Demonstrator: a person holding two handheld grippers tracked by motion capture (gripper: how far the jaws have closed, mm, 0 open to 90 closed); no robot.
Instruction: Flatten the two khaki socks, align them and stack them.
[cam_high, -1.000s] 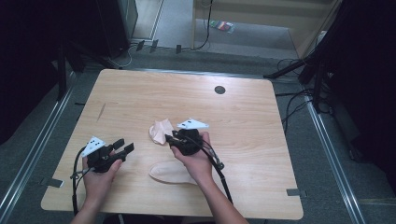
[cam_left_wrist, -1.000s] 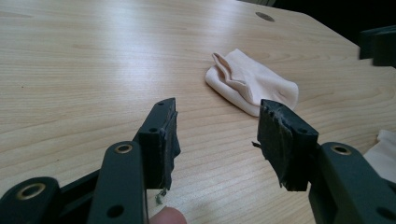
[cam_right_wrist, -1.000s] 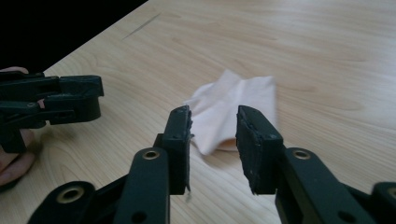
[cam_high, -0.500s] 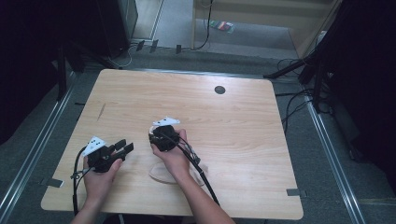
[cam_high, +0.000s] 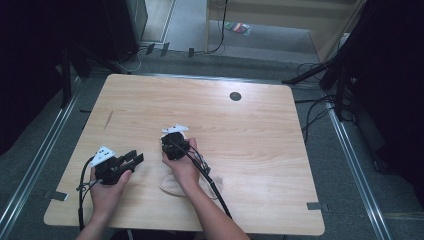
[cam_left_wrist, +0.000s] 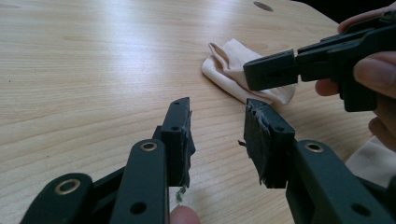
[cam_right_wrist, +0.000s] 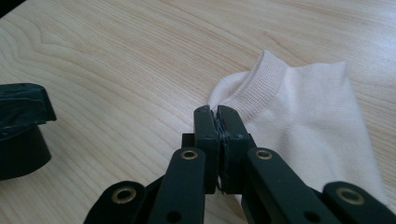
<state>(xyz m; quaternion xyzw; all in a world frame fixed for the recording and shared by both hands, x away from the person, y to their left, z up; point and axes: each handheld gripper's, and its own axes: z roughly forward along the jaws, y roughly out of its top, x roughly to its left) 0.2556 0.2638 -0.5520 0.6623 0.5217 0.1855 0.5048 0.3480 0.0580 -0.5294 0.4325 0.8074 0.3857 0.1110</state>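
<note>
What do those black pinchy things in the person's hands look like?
Each hand-held gripper is black, with two flat jaws joined by brass-coloured rivets. The left hand-held gripper and right hand-held gripper each carry a pale three-cornered plate with dark dots on top. A black cable trails from each. The forearms are bare, with no sleeves.
</note>
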